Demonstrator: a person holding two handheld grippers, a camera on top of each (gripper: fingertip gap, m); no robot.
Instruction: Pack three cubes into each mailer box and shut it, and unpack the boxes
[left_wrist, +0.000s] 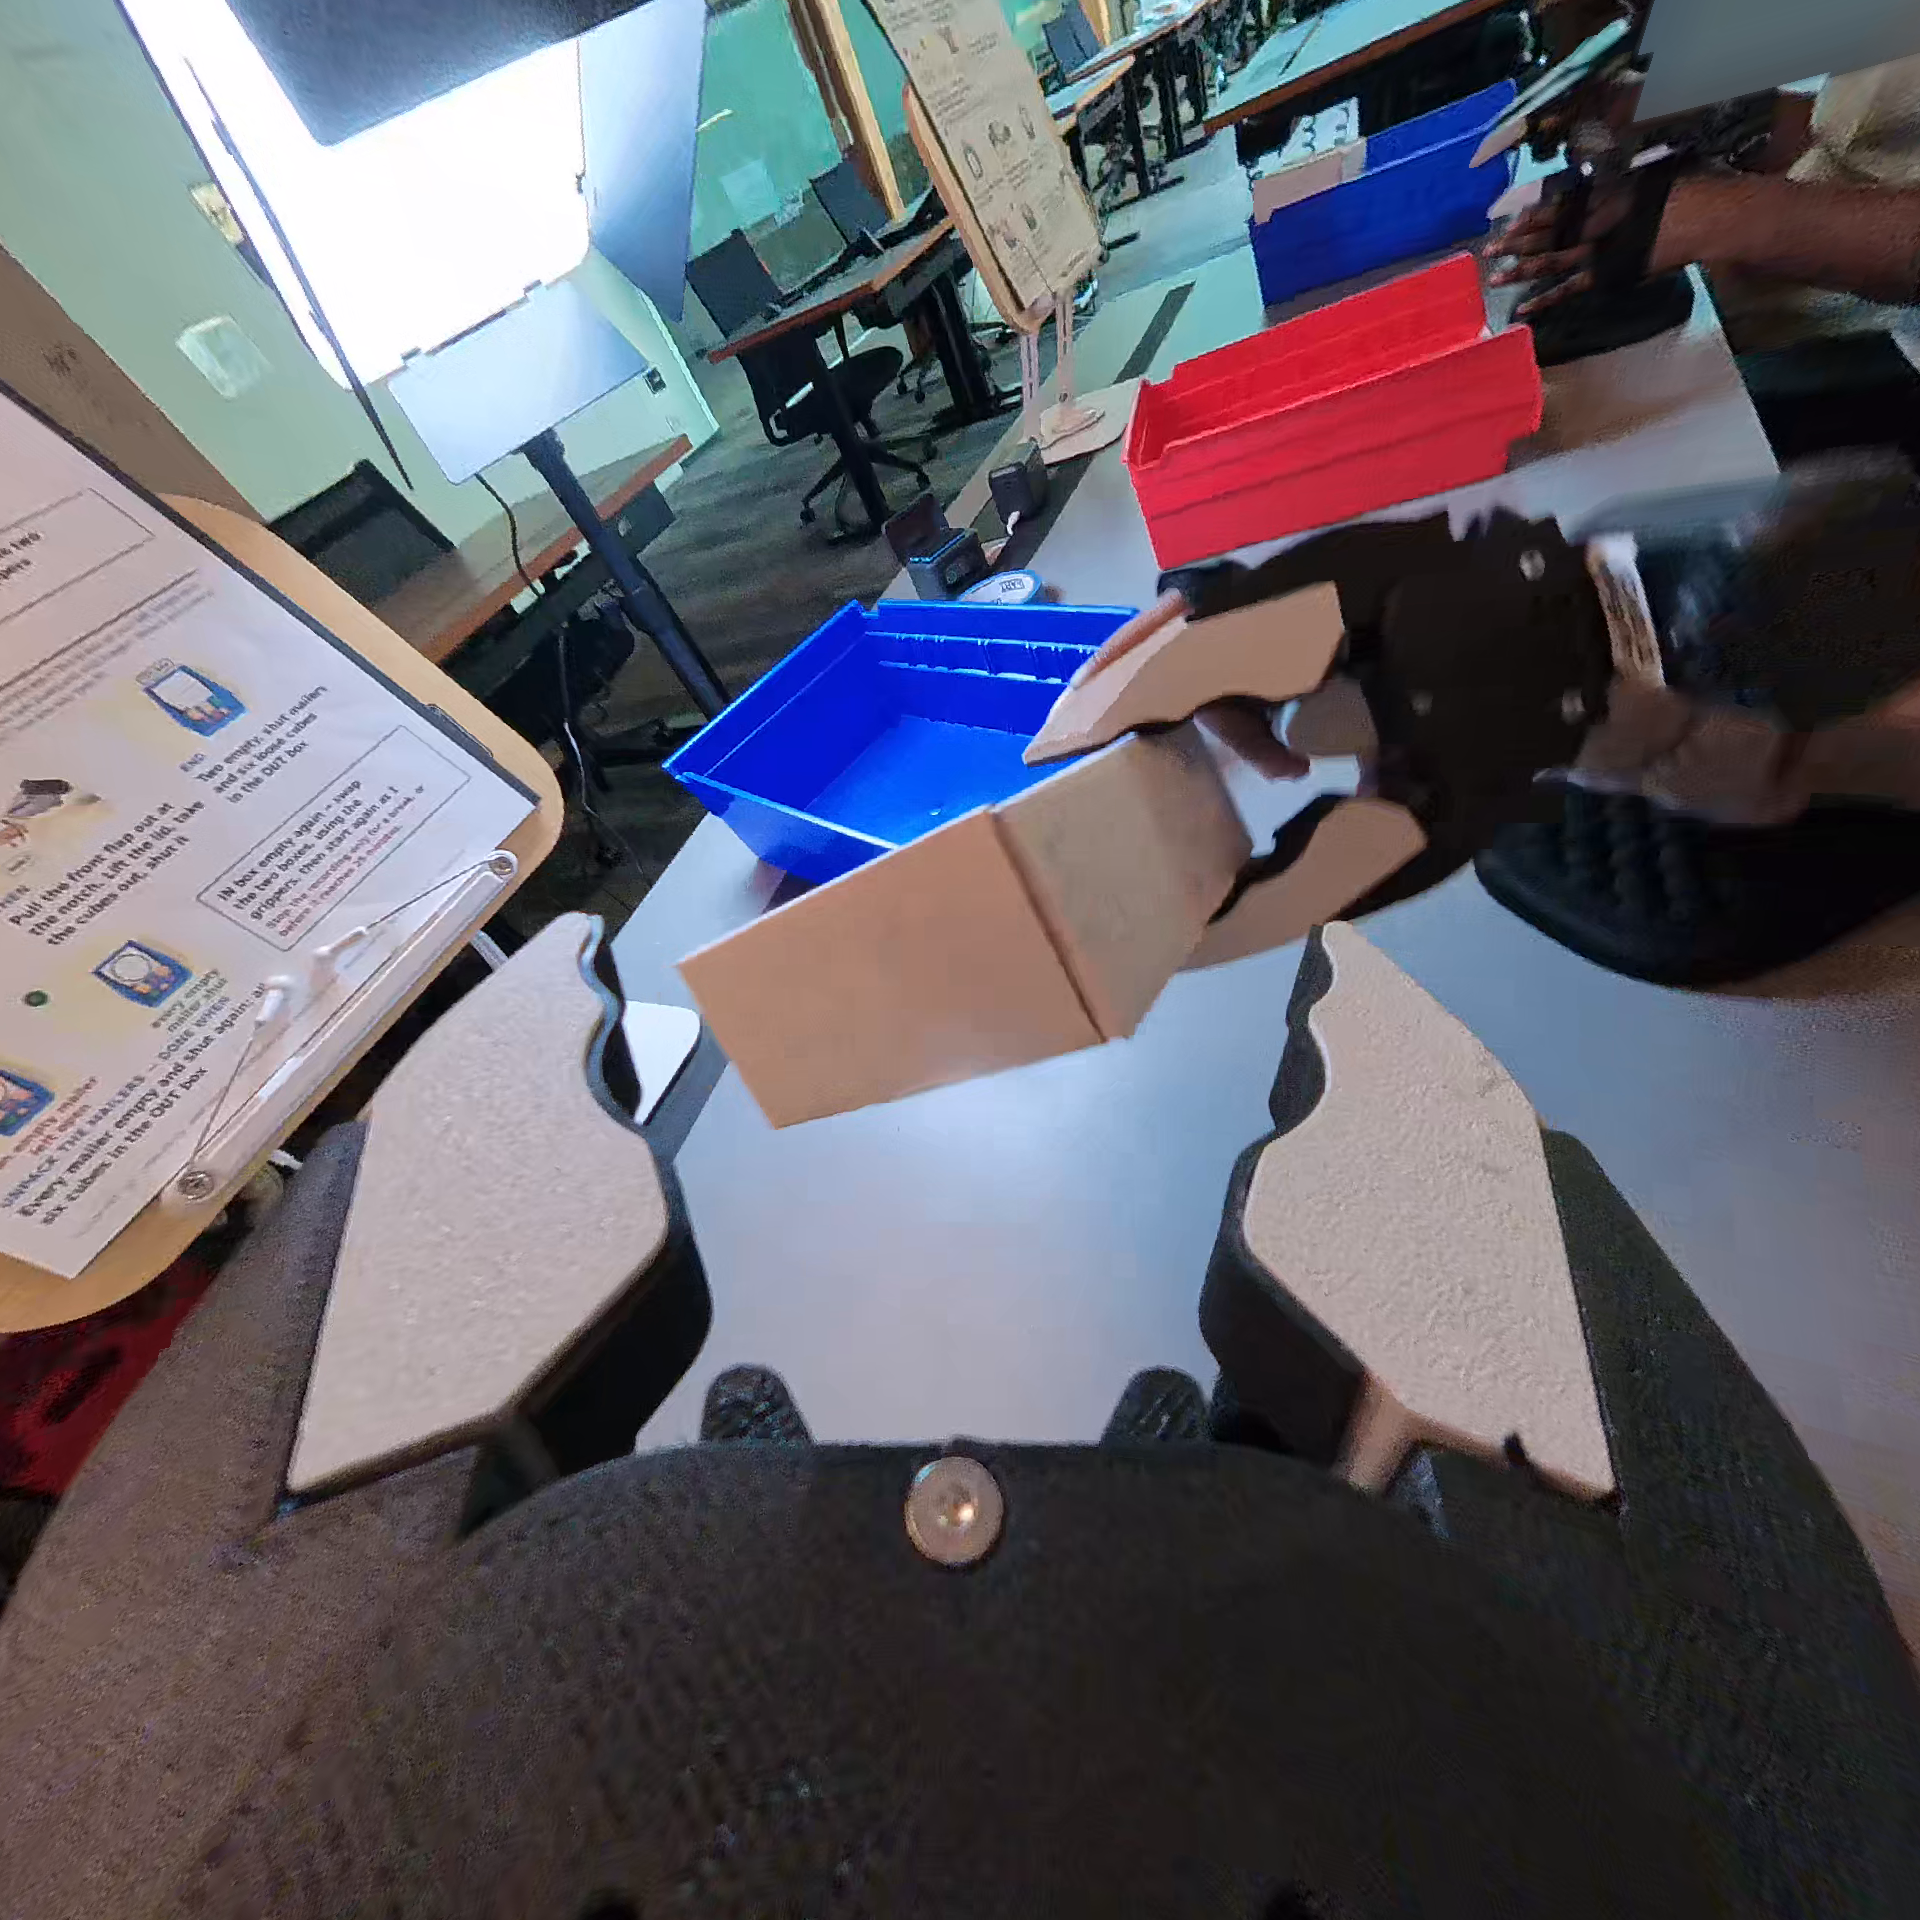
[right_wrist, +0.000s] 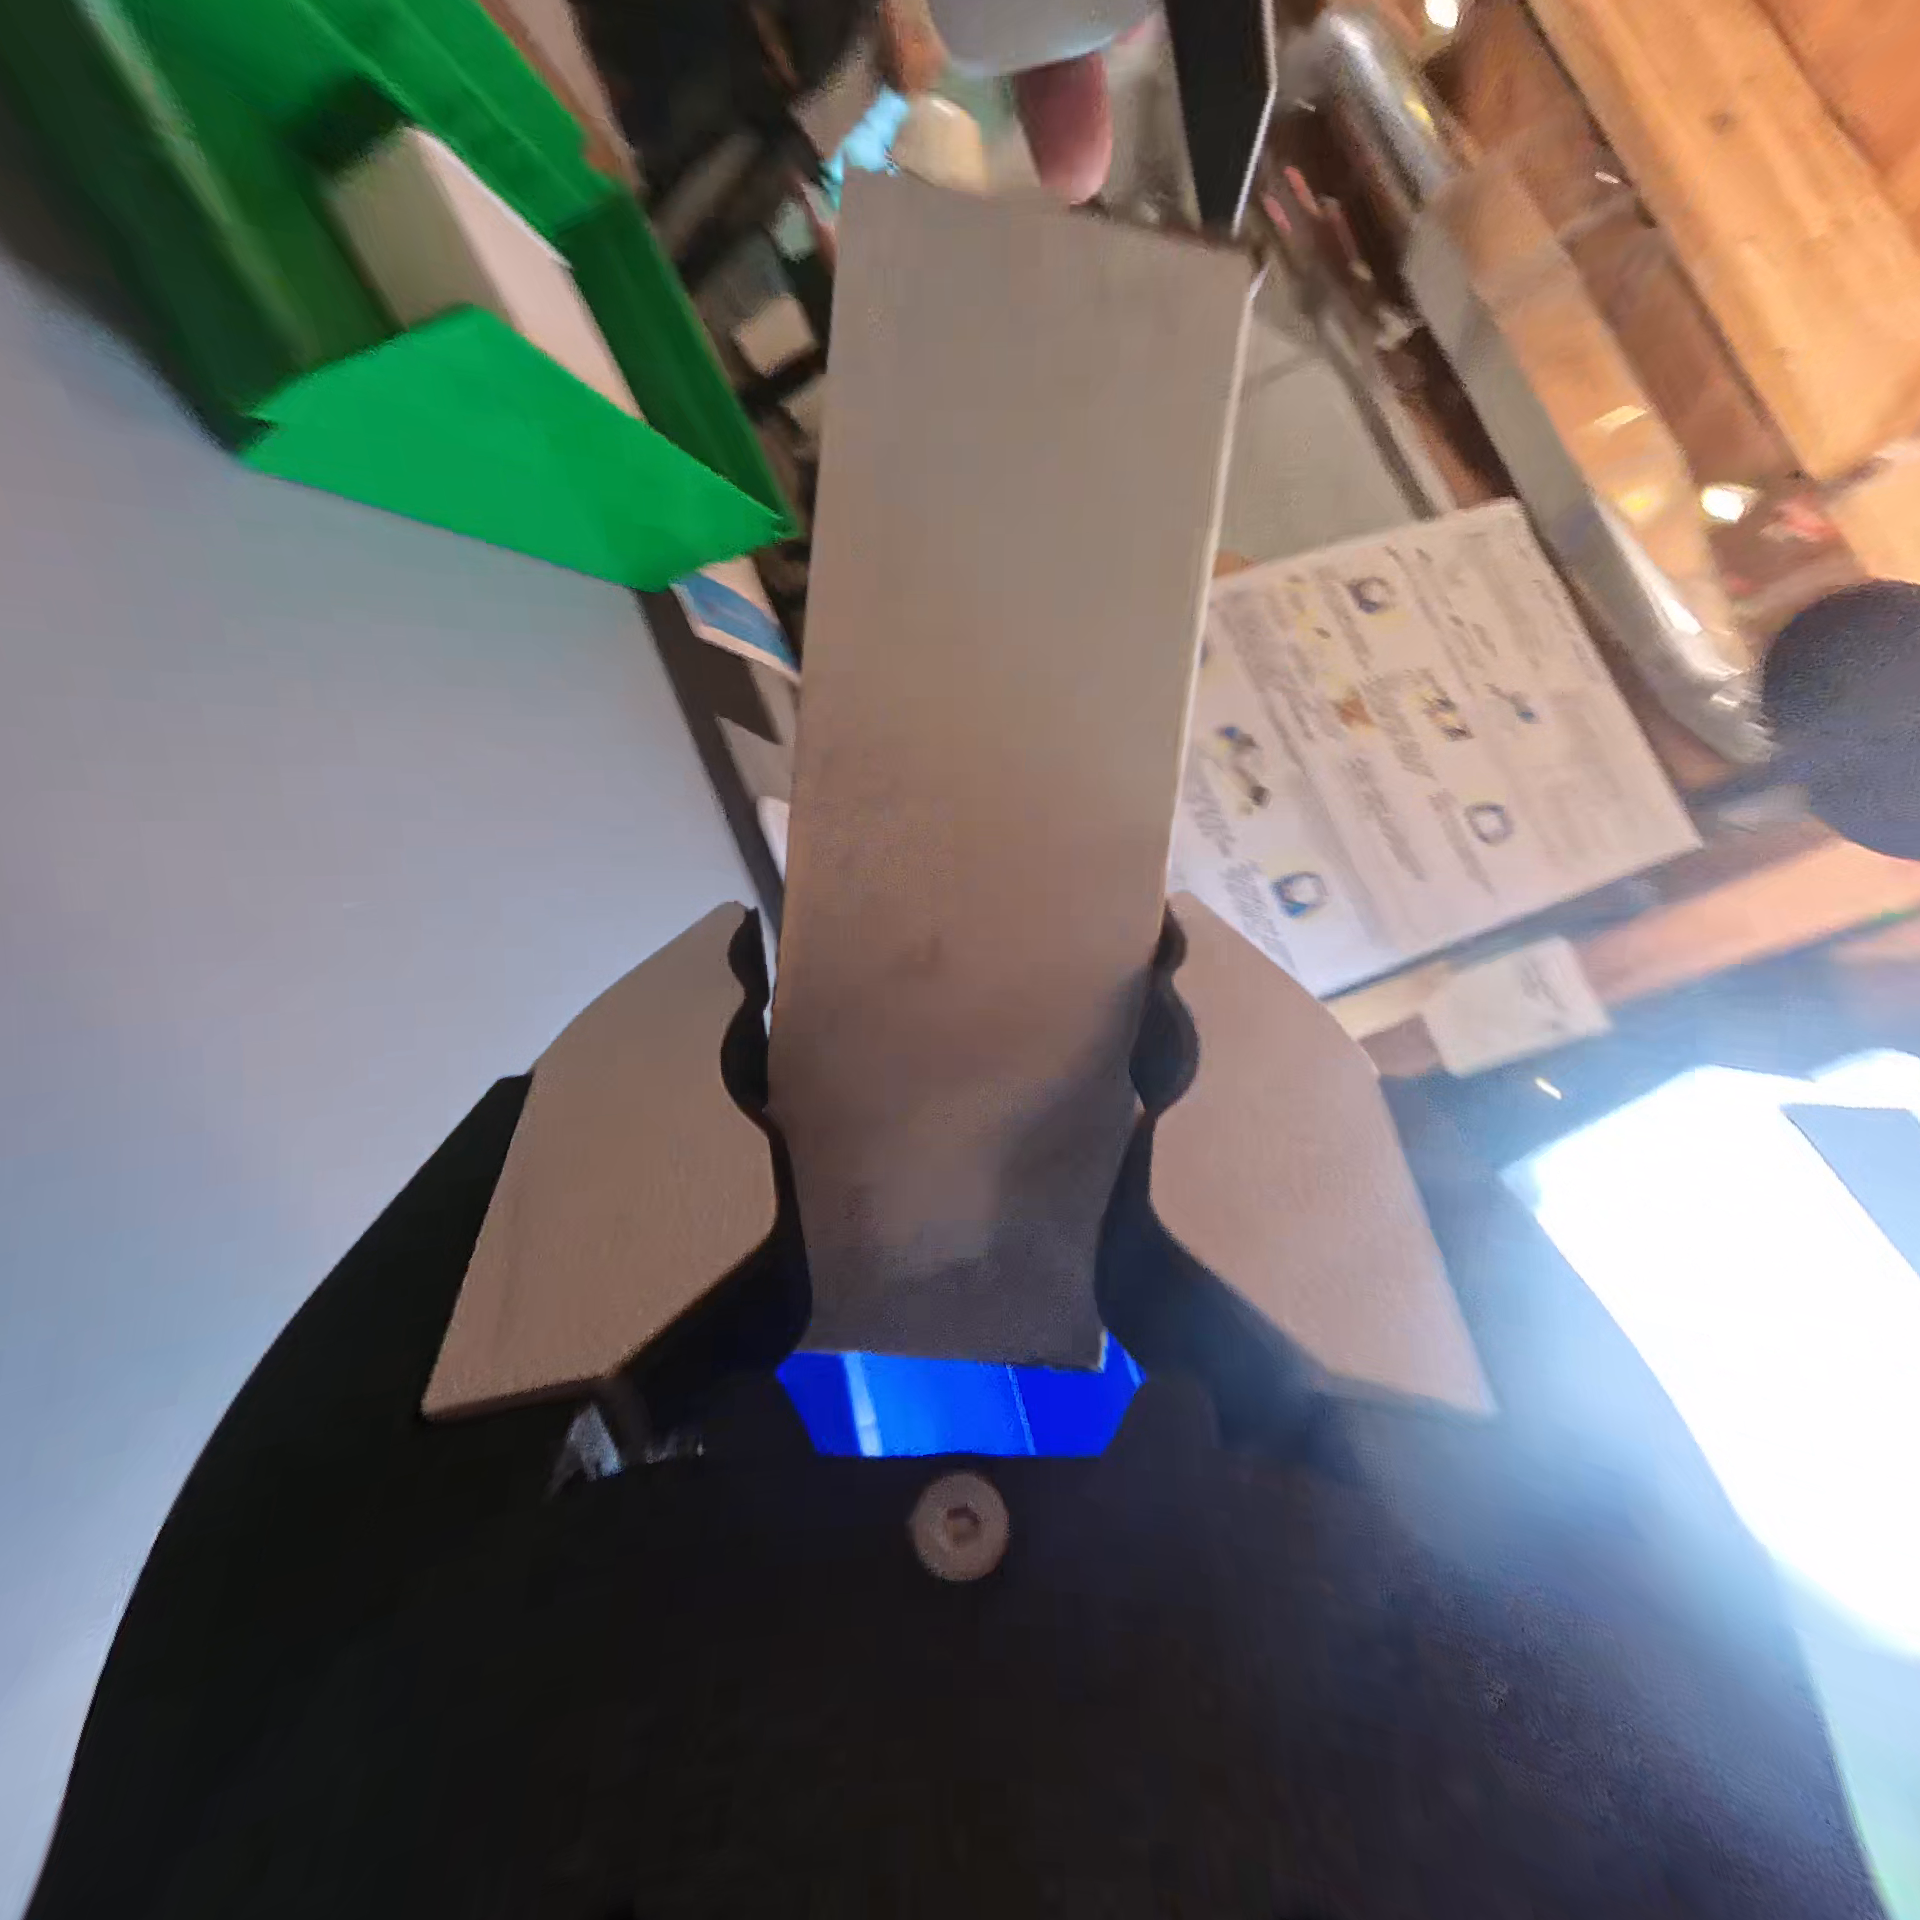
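A shut brown cardboard mailer box (left_wrist: 914, 966) hangs tilted above the grey table (left_wrist: 987, 1247), in front of an empty blue bin (left_wrist: 914, 738). My right gripper (left_wrist: 1236, 790) comes in from the right and is shut on the box's right end. In the right wrist view the box (right_wrist: 997, 675) stands clamped between the fingers of my right gripper (right_wrist: 961, 925), with a bit of the blue bin (right_wrist: 956, 1403) showing below it. My left gripper (left_wrist: 961, 956) is open and empty, just short of the box. No cubes are in view.
A red bin (left_wrist: 1330, 436) and a second blue bin (left_wrist: 1382, 208) stand farther back on the table. An instruction sheet on a wooden stand (left_wrist: 208, 831) is at the left. A green bin (right_wrist: 468, 436) sits at the table's edge. Another person's hand (left_wrist: 1558, 239) works at the far right. About 11 cm separates my left fingertips from my right.
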